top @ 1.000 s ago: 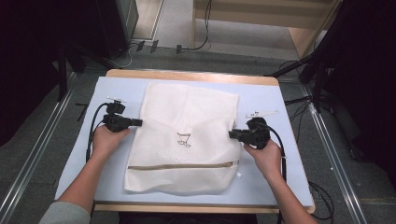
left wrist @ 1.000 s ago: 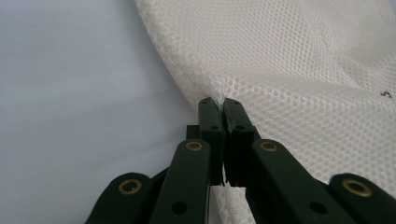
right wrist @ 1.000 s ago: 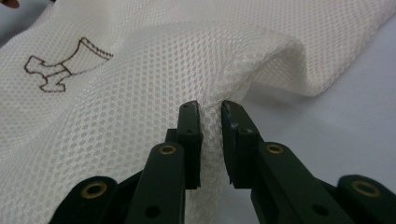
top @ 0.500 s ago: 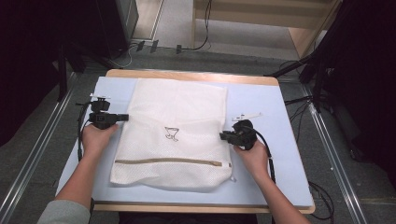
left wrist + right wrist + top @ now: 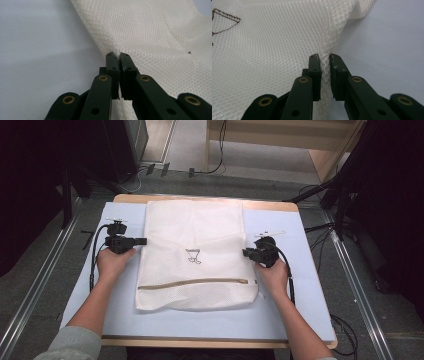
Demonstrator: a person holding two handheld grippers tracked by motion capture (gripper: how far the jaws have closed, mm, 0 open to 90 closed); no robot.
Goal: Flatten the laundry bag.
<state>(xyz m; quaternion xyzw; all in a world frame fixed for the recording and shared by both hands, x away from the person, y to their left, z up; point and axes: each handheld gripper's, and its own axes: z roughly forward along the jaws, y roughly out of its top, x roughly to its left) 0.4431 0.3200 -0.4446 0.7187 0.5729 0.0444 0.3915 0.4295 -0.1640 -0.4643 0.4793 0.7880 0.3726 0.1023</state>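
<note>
A white mesh laundry bag (image 5: 195, 255) lies flat on the pale blue table cover (image 5: 290, 310), its tan zipper (image 5: 192, 283) near the front and a small dark emblem (image 5: 193, 256) in the middle. My left gripper (image 5: 142, 241) pinches the bag's left edge; in the left gripper view its jaws are shut on the mesh (image 5: 140, 37) at the gripper (image 5: 117, 55). My right gripper (image 5: 246, 253) pinches the bag's right edge, and the right gripper view has mesh (image 5: 274, 50) squeezed between the jaws of the gripper (image 5: 324, 57).
The wooden table edge (image 5: 200, 343) runs along the front. Cables (image 5: 320, 227) and black stands crowd the floor to the right. Metal rails (image 5: 30, 285) run along the floor on both sides. A wooden cabinet (image 5: 320, 145) stands at the back right.
Both grippers, holding the bag's side edges, have shifted it first left, then back toward the table's middle. The bag now lies flatter and more spread out.
</note>
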